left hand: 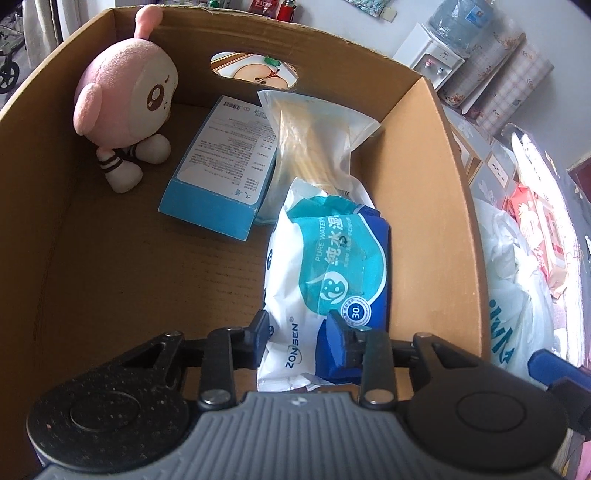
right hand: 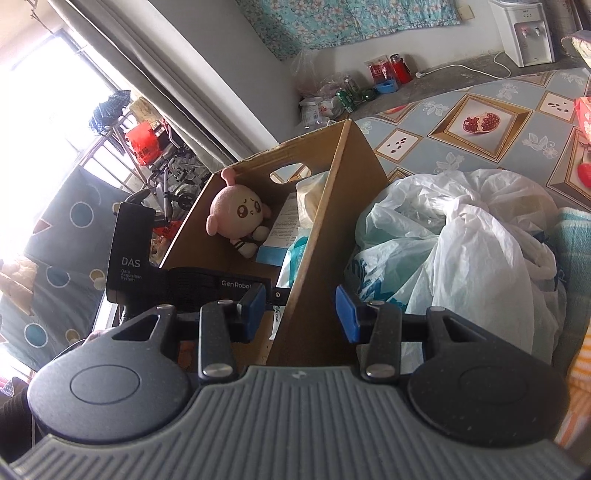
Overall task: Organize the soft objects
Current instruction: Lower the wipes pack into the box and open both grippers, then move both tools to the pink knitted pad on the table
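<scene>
Down inside the cardboard box [left hand: 424, 206] we look along our left gripper [left hand: 298, 330], and between its jaws lies a pack of wet wipes [left hand: 328, 273], white and teal with a dark blue edge. Our jaws straddle the pack's near end, one finger [left hand: 258, 332] touching its left side, the other over the blue edge; whether the pads press on it we cannot tell. The pack rests on the box floor against the right wall. Just beyond it a clear plastic bag [left hand: 314, 140] with something yellowish inside leans toward the far corner, its lower end under the top of the wipes. Left of that bag a light blue carton [left hand: 221, 173] lies flat, printed side up. Over in the far left corner sits a pink plush toy [left hand: 125, 107], propped against the wall.

Switching to the right wrist view, our right gripper [right hand: 301, 314] hangs outside the box, jaws parted with nothing gripped, the box's near corner edge rising between them. Beside the box on the right a heap of white plastic bags [right hand: 461, 236] lies crumpled on the patterned surface [right hand: 517, 110]. A water dispenser [right hand: 524, 33] stands by the far wall.
</scene>
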`<state>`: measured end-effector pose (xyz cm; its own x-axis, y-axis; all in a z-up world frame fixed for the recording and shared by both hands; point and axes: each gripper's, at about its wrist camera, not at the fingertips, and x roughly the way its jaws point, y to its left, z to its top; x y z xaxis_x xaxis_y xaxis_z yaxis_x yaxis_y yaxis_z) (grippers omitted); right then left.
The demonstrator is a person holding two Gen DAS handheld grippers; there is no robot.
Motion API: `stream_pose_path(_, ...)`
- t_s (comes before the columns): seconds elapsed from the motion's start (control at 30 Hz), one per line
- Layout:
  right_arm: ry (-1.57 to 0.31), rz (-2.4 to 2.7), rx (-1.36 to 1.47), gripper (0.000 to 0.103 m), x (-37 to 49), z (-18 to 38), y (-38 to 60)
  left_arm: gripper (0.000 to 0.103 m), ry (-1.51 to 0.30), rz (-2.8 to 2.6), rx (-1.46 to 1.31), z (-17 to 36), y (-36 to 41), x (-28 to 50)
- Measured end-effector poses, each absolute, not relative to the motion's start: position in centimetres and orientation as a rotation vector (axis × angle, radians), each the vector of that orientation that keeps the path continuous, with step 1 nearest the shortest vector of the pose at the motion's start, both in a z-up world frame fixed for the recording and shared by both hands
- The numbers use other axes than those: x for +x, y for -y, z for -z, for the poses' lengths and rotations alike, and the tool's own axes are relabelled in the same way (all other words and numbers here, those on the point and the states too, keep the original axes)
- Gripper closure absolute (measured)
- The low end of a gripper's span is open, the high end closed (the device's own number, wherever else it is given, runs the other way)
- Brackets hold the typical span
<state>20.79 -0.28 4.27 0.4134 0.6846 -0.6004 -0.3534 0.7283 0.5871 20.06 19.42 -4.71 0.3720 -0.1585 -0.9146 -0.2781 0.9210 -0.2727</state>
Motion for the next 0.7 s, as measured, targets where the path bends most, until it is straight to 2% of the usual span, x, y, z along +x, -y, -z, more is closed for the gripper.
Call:
stream_pose_path(0.07,-0.904,-0.67,0.4,0.056,19.8,-4.6,0.8,0.031,-1.188,-0.079,-0.433,4.1,-19.5,19.5)
stream_pose_path(0.13,-0.864,-0.65,0.385,0.051,18.6,-5.1,1.4,0.023,-1.159,-0.09,-0.411,3.0,-19.3,18.7)
stream_pose_path(0.33,-0.737,-0.56,0.307,0.037,14.5,-6.4,3.9,0.019,-1.034,-0.124,-0.371,-1.6,-18.6,14.4)
stream_pose_path(0.53,-0.657,-0.447,0.28,0.033,10.7,-6.8,8.3,0.014,-0.763,-0.193,-0.237,-7.6,-15.5,9.4)
stream_pose_path(0.7,-0.618,-0.329,0.278,0.033,7.8,-6.5,13.6,0.01,-0.65,-0.112,-0.15,-10.3,-9.7,7.0)
